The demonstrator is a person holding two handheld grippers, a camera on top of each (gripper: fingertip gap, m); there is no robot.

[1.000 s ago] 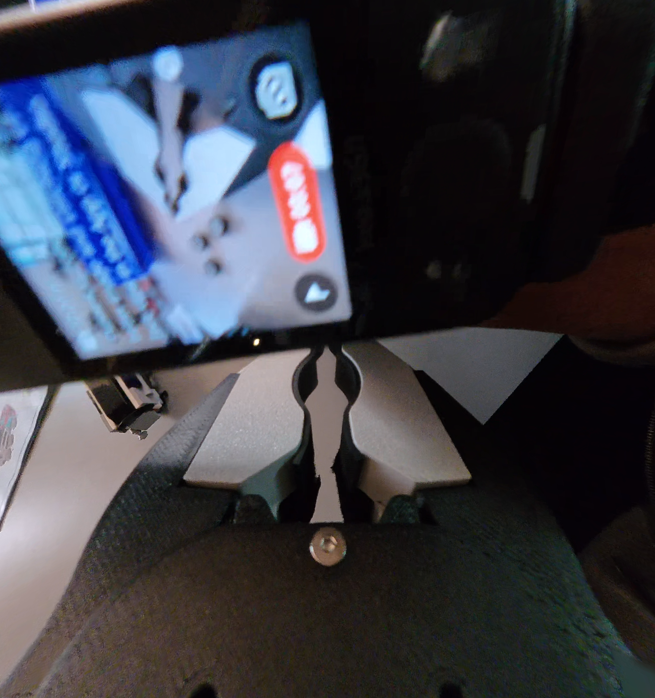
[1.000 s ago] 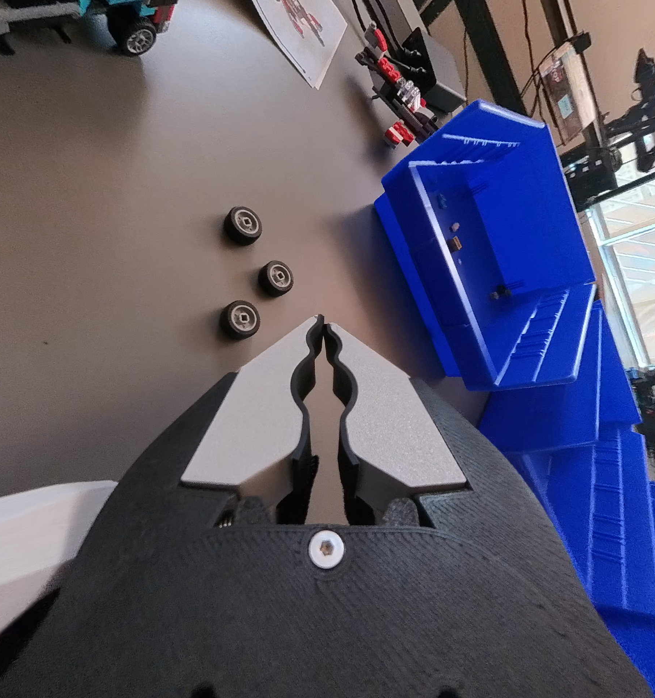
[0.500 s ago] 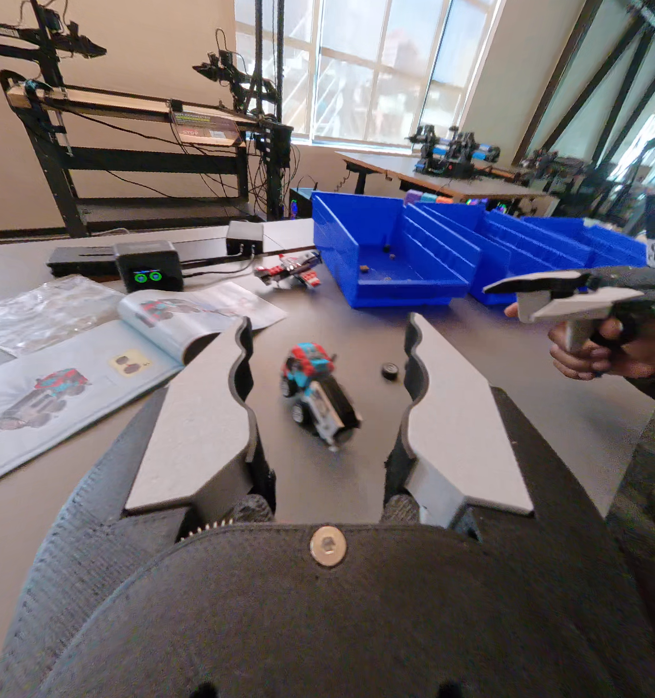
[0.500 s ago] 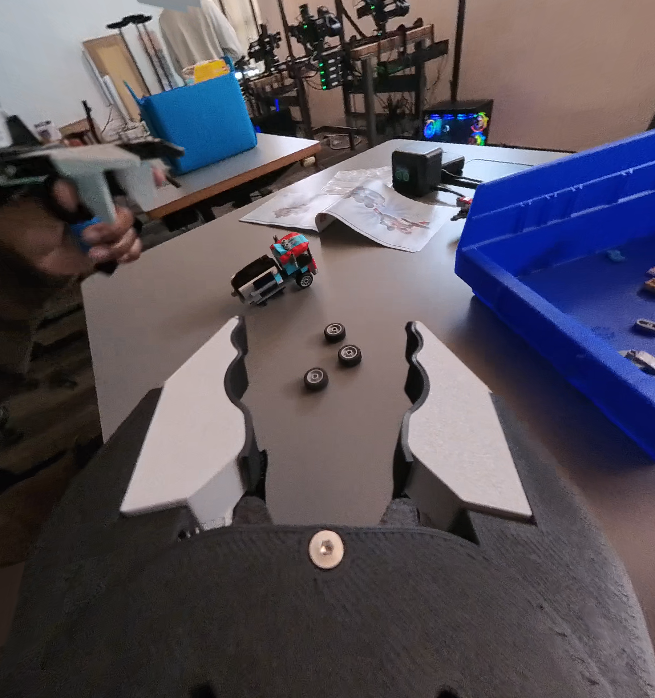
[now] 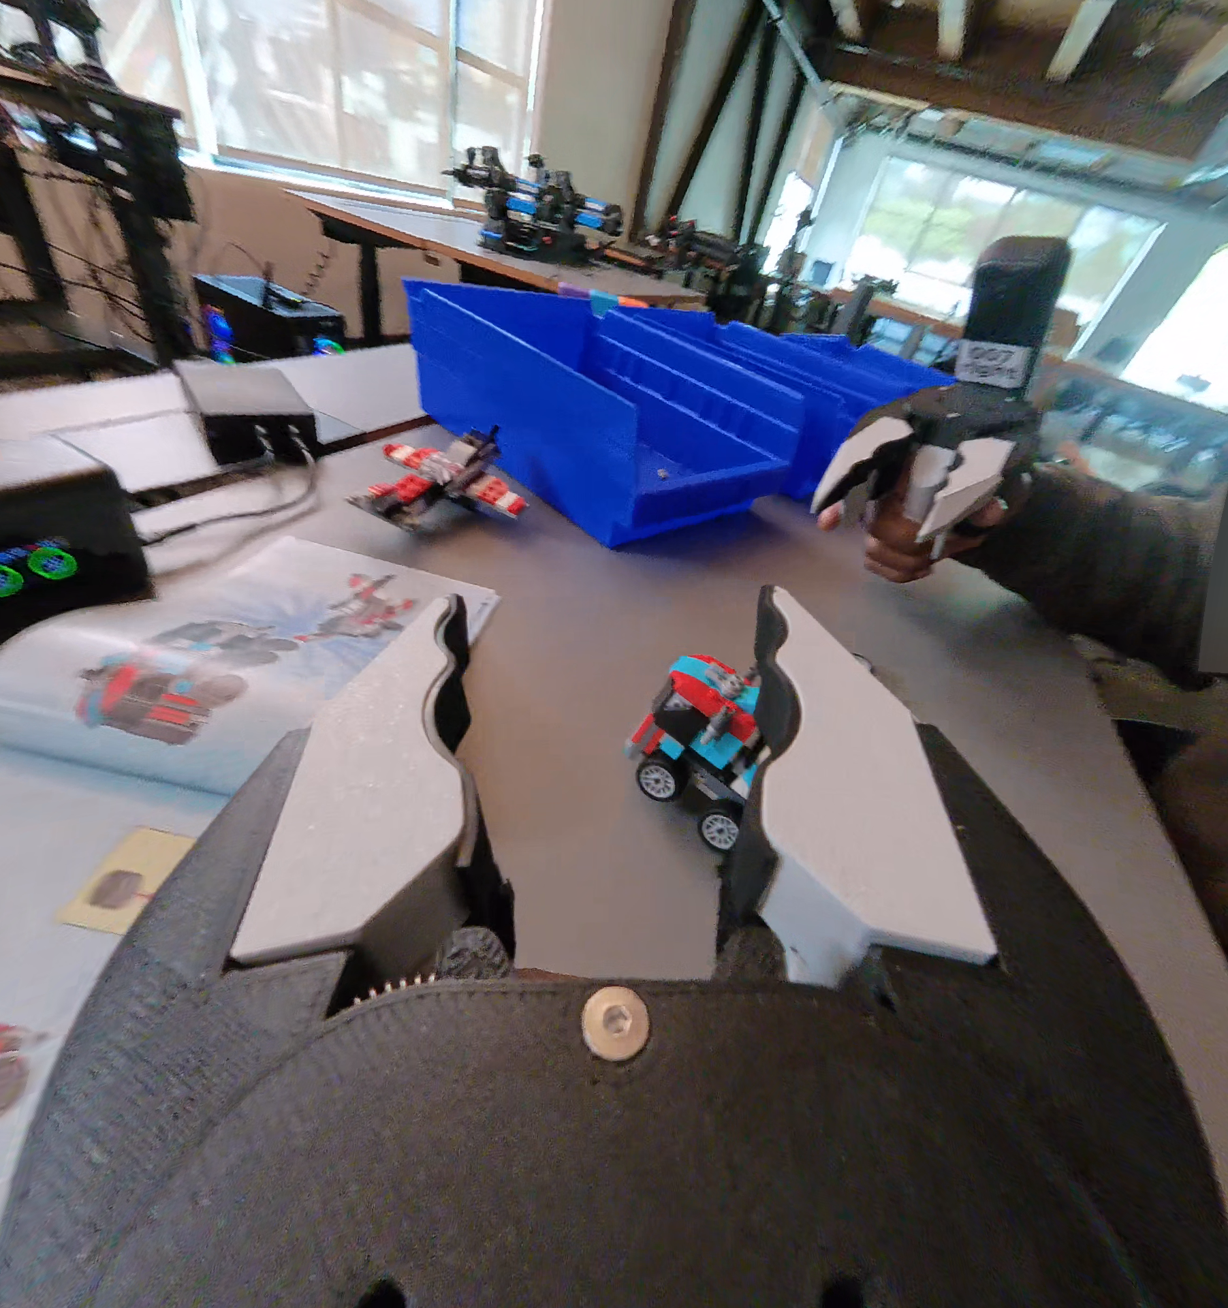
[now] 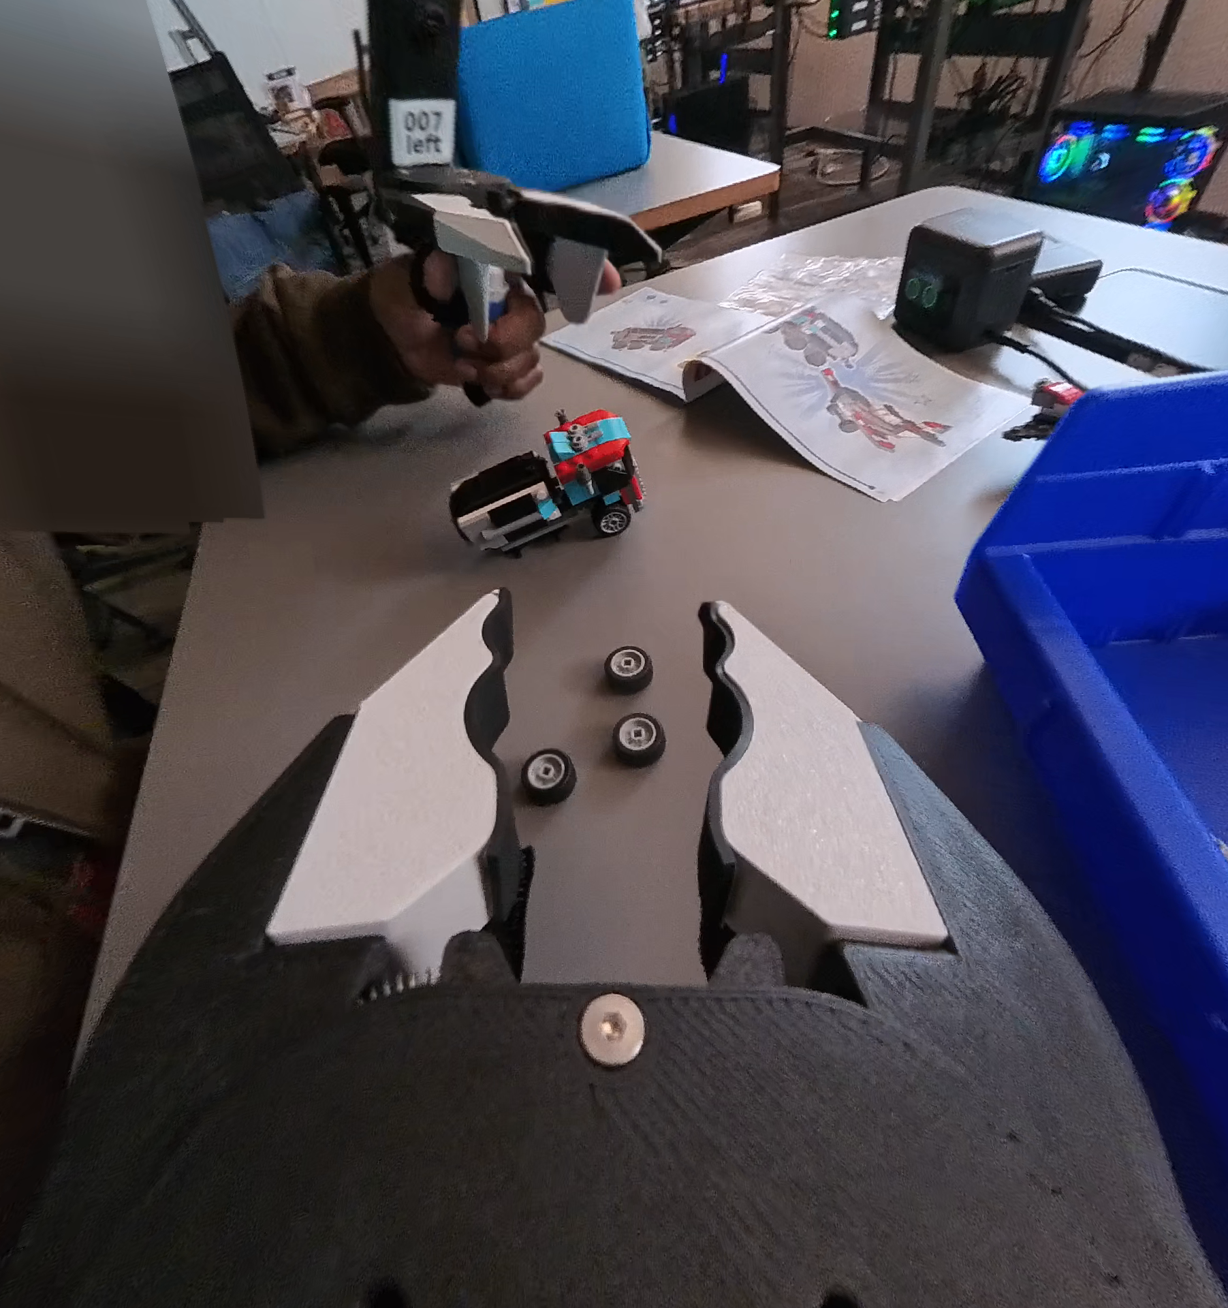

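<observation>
A small brick-built truck (image 5: 703,736) in red, teal and black stands on the grey table (image 5: 597,566); it also shows in the right wrist view (image 6: 547,481). My left gripper (image 5: 609,609) is open and empty above the table, the truck seen just inside its right finger. My right gripper (image 6: 602,601) is open and empty, hovering over three loose black wheels (image 6: 628,669), (image 6: 638,739), (image 6: 548,776) that lie on the table. The right gripper (image 5: 908,481) shows far right in the left wrist view; the left gripper (image 6: 526,248) shows above the truck in the right wrist view.
Blue bins (image 5: 597,439) stand at the back, one at the right edge (image 6: 1127,637). An open instruction booklet (image 6: 809,375) lies on the table. A red brick-built plane (image 5: 441,481) sits by the bins. Black boxes with cables (image 5: 38,538) stand at the left. There is about 20 cm between the tips of the two grippers.
Both grippers opened from shut. The left swung away from a phone screen to the table and truck. The right rose over the wheels, then its fingers narrowed a little.
</observation>
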